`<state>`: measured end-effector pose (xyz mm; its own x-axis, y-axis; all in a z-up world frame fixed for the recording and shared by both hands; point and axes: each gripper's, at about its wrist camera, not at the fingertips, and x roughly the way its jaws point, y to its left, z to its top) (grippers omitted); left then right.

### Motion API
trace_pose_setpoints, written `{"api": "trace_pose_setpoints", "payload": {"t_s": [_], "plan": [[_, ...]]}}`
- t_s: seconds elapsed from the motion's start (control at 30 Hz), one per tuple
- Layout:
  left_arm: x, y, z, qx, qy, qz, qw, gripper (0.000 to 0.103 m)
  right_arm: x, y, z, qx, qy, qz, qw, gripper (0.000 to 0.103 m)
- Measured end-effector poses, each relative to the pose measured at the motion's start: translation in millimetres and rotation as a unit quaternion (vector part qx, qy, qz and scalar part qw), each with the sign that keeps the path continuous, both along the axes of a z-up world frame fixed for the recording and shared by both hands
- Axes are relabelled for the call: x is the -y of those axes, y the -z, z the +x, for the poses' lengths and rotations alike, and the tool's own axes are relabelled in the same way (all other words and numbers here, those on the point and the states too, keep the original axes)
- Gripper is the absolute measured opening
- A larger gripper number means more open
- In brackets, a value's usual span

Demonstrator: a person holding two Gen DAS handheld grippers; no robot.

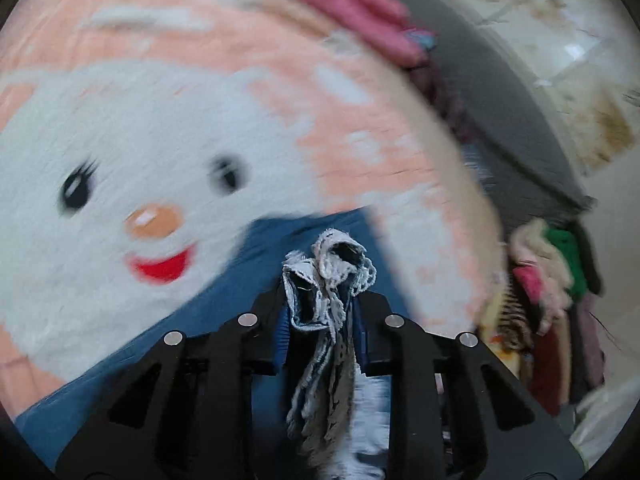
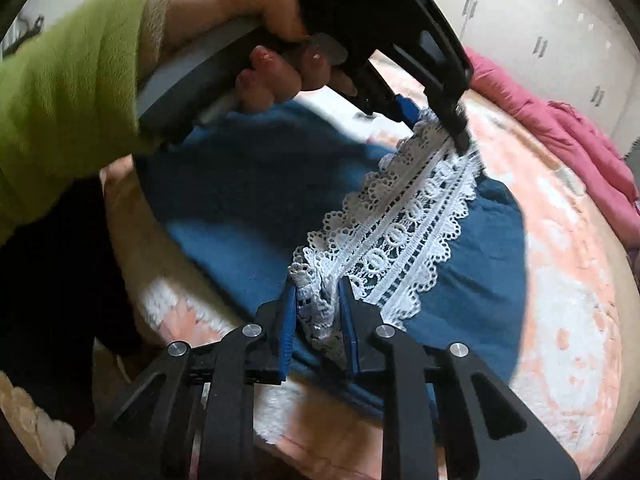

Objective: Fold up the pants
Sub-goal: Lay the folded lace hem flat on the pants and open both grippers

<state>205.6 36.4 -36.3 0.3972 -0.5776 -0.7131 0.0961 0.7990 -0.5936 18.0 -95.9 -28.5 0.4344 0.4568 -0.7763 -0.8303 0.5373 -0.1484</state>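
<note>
The blue pants point(image 2: 248, 184) with a white lace hem point(image 2: 404, 224) lie on a pink and white snowman blanket point(image 2: 560, 280). My right gripper point(image 2: 318, 300) is shut on one end of the lace hem. My left gripper point(image 2: 444, 120), held by a hand in a green sleeve, is shut on the other end, so the hem stretches between them. In the left wrist view the left gripper point(image 1: 324, 312) pinches bunched lace point(image 1: 332, 268) above the blue pants point(image 1: 224, 300). That view is blurred.
A pink quilt point(image 2: 568, 132) lies at the bed's far edge, also in the left wrist view point(image 1: 352, 4). A pile of mixed clothes point(image 1: 552, 280) sits right of the bed beside a grey mattress edge point(image 1: 500, 92). White cupboards point(image 2: 540, 20) stand behind.
</note>
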Motion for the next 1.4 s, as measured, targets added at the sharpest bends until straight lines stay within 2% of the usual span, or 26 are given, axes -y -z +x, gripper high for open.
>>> {"api": "trace_pose_setpoints", "payload": {"t_s": [0.03, 0.1, 0.2, 0.33, 0.4, 0.47, 0.5, 0.57, 0.63, 0.77, 0.83, 0.97, 1.0, 1.03, 1.1, 1.2, 1.27, 1.33, 1.4], "plan": [[-7, 13, 2, -0.025, -0.016, 0.007, 0.9995, 0.017, -1, 0, 0, -0.004, -0.002, 0.004, 1.0, 0.022], [-14, 20, 5, -0.042, -0.027, -0.014, 0.9987, 0.017, 1, -2, 2, -0.015, 0.002, 0.013, 1.0, 0.023], [-16, 12, 0, -0.032, -0.031, -0.005, 0.999, 0.017, 5, -10, 4, -0.032, -0.008, 0.047, 0.998, 0.023], [-14, -8, -5, 0.003, -0.03, 0.018, 0.9994, 0.017, 3, -6, 3, -0.027, -0.01, 0.033, 0.999, 0.023], [-12, -5, -3, 0.002, -0.03, 0.045, 0.9985, 0.017, 1, -2, 5, -0.044, -0.013, 0.029, 0.999, 0.035], [-12, 10, 0, -0.023, -0.034, 0.069, 0.9967, 0.02, 1, -4, 7, -0.05, -0.022, 0.037, 0.998, 0.043], [-14, 15, 1, -0.03, -0.037, 0.066, 0.9966, 0.02, 4, -7, 6, -0.061, -0.027, 0.048, 0.997, 0.052], [-19, 12, 2, -0.026, -0.041, 0.055, 0.9973, 0.023, 14, -16, 8, -0.085, -0.034, 0.082, 0.992, 0.063], [-25, 2, -2, -0.008, -0.049, 0.052, 0.9974, 0.027, 27, -25, 11, -0.085, -0.032, 0.109, 0.99, 0.064], [-36, -15, -12, 0.013, -0.073, 0.061, 0.9954, 0.033, 72, -41, 35, -0.077, 0.037, 0.168, 0.982, 0.064], [-36, -26, -22, 0.026, -0.085, 0.076, 0.9931, 0.036, 89, -42, 48, -0.07, 0.076, 0.175, 0.979, 0.064], [-18, -46, -44, 0.07, -0.064, 0.078, 0.9924, 0.036, 103, -28, 64, -0.074, 0.134, 0.138, 0.979, 0.062], [-9, -49, -50, 0.079, -0.051, 0.074, 0.9928, 0.036, 102, -23, 66, -0.08, 0.141, 0.128, 0.978, 0.054], [3, -49, -55, 0.086, -0.035, 0.069, 0.9932, 0.036, 101, -17, 69, -0.092, 0.142, 0.114, 0.979, 0.051], [19, -45, -61, 0.088, -0.014, 0.071, 0.9935, 0.036, 94, -4, 67, -0.099, 0.145, 0.091, 0.98, 0.049], [42, -22, -61, 0.06, 0.009, 0.11, 0.992, 0.036, 87, 7, 63, -0.106, 0.145, 0.065, 0.982, 0.05], [51, -1, -57, 0.035, 0.013, 0.152, 0.9877, 0.034, 86, 11, 64, -0.111, 0.147, 0.056, 0.981, 0.05], [56, 6, -57, 0.034, 0.015, 0.179, 0.9832, 0.032, 83, 13, 64, -0.11, 0.147, 0.049, 0.982, 0.05], [58, 4, -57, 0.04, 0.016, 0.189, 0.981, 0.033, 82, 14, 63, -0.109, 0.146, 0.047, 0.982, 0.051]]}}
